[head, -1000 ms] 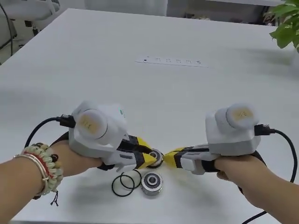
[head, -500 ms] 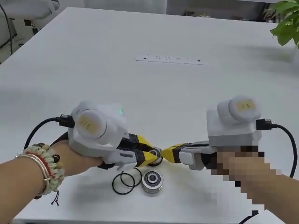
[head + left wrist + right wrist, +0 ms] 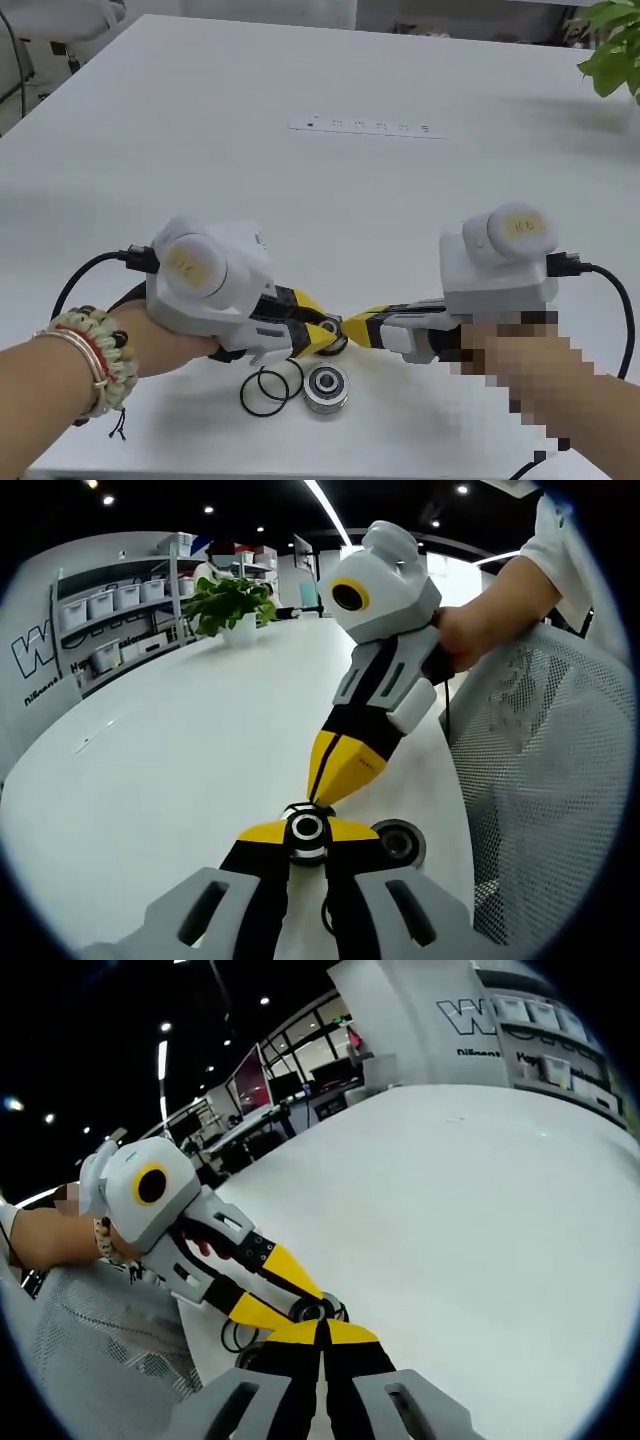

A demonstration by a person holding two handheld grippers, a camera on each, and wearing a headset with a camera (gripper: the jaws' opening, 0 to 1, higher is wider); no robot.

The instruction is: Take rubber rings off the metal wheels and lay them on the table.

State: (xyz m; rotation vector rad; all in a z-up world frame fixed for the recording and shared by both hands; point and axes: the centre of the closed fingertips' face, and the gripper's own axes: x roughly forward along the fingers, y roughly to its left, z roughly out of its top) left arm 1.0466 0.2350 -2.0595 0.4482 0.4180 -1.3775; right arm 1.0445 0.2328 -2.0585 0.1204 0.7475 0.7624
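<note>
My left gripper (image 3: 329,339) is shut on a small metal wheel (image 3: 336,337), held just above the white table (image 3: 330,200). Its own view shows the yellow jaws clamping that wheel (image 3: 307,828) from both sides. My right gripper (image 3: 352,332) comes in from the right with its jaws shut, tips against the wheel's rim. Whether they pinch a rubber ring is too small to tell. A second metal wheel (image 3: 326,388) lies on the table below the grippers. Two black rubber rings (image 3: 260,385) lie overlapping just left of it.
The table's front edge runs close below the loose wheel and rings. A white power strip (image 3: 368,129) lies far back at centre and a green plant (image 3: 612,55) stands at the far right corner. Cables trail from both grippers. A mesh chair (image 3: 540,780) stands behind.
My right gripper has shifted slightly left, bringing its tips against the held wheel. The left gripper, loose wheel and rings have stayed put.
</note>
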